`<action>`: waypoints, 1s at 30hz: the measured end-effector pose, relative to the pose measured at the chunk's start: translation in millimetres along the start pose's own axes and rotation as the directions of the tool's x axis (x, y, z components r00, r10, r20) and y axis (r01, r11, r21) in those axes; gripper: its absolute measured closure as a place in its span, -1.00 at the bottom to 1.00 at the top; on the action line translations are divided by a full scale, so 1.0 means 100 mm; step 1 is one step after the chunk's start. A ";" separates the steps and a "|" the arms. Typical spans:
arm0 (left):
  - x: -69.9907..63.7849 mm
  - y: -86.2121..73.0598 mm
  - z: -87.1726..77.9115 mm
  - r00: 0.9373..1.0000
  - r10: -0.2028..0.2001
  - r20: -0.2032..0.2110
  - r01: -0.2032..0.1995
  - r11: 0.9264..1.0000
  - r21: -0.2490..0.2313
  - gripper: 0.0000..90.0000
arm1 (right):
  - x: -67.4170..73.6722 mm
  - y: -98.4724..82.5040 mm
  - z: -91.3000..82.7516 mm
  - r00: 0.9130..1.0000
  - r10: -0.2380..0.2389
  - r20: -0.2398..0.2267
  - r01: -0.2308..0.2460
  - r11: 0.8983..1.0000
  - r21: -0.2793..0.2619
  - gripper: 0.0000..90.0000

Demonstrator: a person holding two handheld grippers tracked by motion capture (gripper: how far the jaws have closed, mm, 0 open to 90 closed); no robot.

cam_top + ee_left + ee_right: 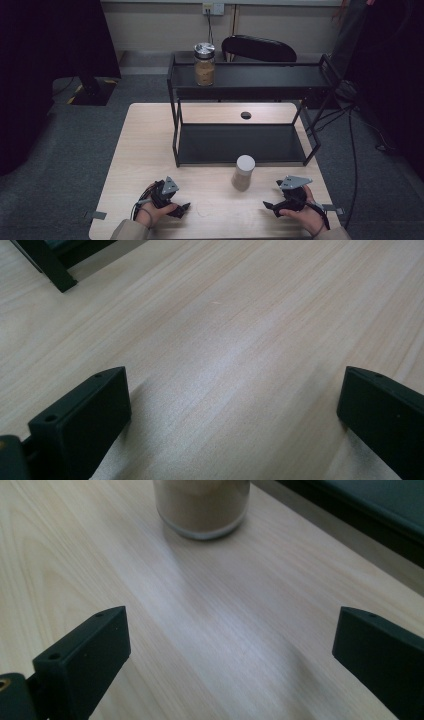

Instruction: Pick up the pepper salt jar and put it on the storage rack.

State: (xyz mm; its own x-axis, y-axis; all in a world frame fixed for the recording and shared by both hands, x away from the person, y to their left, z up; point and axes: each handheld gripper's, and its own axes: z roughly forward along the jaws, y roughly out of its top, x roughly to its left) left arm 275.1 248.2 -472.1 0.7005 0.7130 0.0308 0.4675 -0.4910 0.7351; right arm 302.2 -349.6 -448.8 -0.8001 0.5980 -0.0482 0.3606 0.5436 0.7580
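On the near half of the wooden table [150, 150], a jar [243, 172] with a white lid stood upright, just in front of the lower tier of a black two-tier shelf [250, 80]. A second jar [204, 64], with a shiny lid and brownish contents, stood at the left end of the shelf's top tier.

The right gripper [276, 204] rested low over the table to the right of the near jar, apart from it, its jaws spread wide with nothing between them. In the right gripper view the base of that jar [202, 507] showed ahead and a little left of the gap between the jaws, so the tool was roughly aimed at it. The left gripper [182, 209] lay near the table's front edge, well to the left of the jar, jaws likewise wide apart and empty over bare wood.

The work seemed to be at its start: an approach to the near jar, probably to lift it onto the shelf beside its twin. The next move would call for the right gripper to advance, centre the jar between the jaws, and close on its body below the lid.

No label, brand or writing could be read on either jar or on the shelf.
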 end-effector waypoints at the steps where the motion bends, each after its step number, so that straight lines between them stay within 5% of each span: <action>1: 0.00 0.00 0.00 1.000 0.000 0.000 0.000 1.000 -0.002 -1.00 | 0.00 0.02 0.00 1.000 0.005 -0.003 -0.005 1.000 -0.007 -0.98; 14: -0.01 -0.05 0.00 1.000 -0.003 -0.002 0.003 1.000 -0.020 -1.00 | -0.02 0.36 -0.05 0.999 0.008 -0.039 -0.011 0.996 -0.088 -0.99; 30: -0.01 -0.06 0.00 1.000 -0.001 -0.003 0.001 1.000 -0.023 -1.00 | -0.05 0.59 0.23 0.996 0.025 -0.085 -0.038 0.986 -0.162 -1.00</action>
State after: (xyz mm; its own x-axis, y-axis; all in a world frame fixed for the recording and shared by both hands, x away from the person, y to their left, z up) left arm 272.2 250.4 -476.4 0.6982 0.7152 0.0318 0.4561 -0.4785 0.7503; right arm 338.7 -307.0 -419.2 -0.8289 0.5587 0.0263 0.3086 0.4177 0.8546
